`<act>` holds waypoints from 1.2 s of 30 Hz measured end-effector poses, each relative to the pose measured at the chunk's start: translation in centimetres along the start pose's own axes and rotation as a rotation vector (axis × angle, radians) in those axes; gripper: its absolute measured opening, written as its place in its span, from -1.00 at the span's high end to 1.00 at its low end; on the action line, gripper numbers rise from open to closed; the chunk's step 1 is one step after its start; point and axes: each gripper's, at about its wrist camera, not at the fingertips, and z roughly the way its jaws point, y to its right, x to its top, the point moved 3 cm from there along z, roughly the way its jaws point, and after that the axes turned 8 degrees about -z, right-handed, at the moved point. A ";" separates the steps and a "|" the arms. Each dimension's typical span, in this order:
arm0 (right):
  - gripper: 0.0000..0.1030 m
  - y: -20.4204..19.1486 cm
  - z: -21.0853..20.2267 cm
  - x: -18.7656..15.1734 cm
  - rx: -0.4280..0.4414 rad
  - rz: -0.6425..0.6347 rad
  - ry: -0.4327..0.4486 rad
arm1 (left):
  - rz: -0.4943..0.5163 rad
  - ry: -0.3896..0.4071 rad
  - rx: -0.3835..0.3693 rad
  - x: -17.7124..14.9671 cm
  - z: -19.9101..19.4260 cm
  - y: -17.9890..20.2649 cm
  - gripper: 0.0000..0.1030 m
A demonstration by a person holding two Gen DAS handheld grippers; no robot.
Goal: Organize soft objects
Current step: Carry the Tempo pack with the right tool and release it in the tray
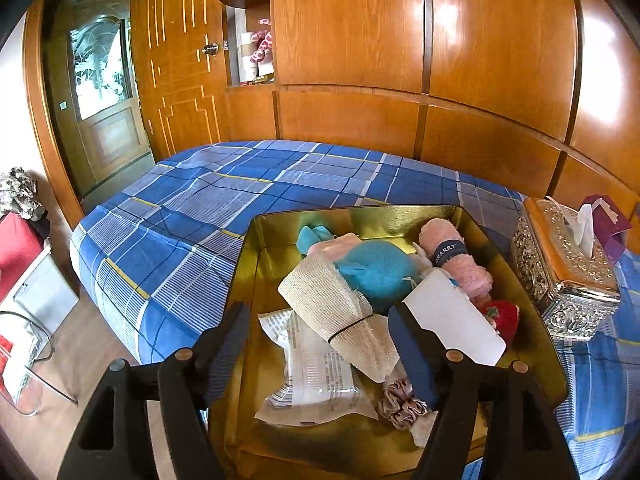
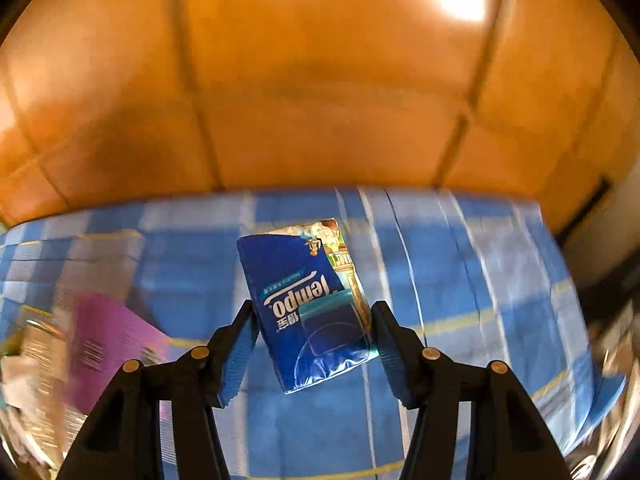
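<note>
Left wrist view. The left hand-held gripper point(image 1: 320, 344) hangs over the near half of a gold tin tray point(image 1: 460, 216) that sits on the bed point(image 1: 200, 208), at the near right part of the mattress. Its jaws stand apart and press on nothing. Between and just below them lies a cream bandage roll point(image 1: 332, 300), bound with a dark band; its long axis runs from the tray's middle toward the near right corner. Judged light, soft and springy: best pinched across the roll near the band. Behind it are a teal fluffy ball point(image 1: 380, 272) and a pink rolled towel point(image 1: 456, 260) with a dark strap, long axis pointing toward the far edge of the tray. A white card point(image 1: 456, 320) leans against the right finger. A paper leaflet point(image 1: 320, 376) lies flat on the tray floor, and a satin scrunchie point(image 1: 400, 400) sits at the near edge. A silver tissue box point(image 1: 560, 276) stands on the bed just beside the tray's right wall.

Right wrist view. Background blurred. The right hand-held gripper point(image 2: 314, 336) is clamped on a blue tissue pack point(image 2: 308, 304), clear above the bed. The pads press its two long sides at the nearer end. Long axis runs away from the camera, tilted slightly left at the far end; printed face up, lettering upside down. Judged light, compressible, with slick film wrap: it may slide or pivot, so a grip nearer mid-length would be steadier.
</note>
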 end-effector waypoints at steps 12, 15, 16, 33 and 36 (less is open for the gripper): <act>-0.11 -23.2 -10.7 2.0 0.346 -0.540 0.257 | -0.005 -0.003 0.009 -0.2 -0.1 -0.4 -0.46; -0.12 -28.0 -11.0 -1.0 0.439 -0.646 0.241 | -0.006 -0.002 0.018 -0.3 -0.1 -0.7 -0.46; -0.11 -29.5 -10.9 -2.1 0.475 -0.676 0.228 | -0.007 -0.003 0.020 -0.3 -0.2 -0.8 -0.46; -0.11 -44.1 -4.1 -16.9 0.586 -0.869 -0.026 | -0.079 0.023 0.072 -0.2 -2.3 -4.4 -0.55; -0.10 -45.3 -3.1 -16.5 0.529 -0.861 0.005 | -0.086 0.017 0.064 -0.3 -2.1 -4.5 -0.56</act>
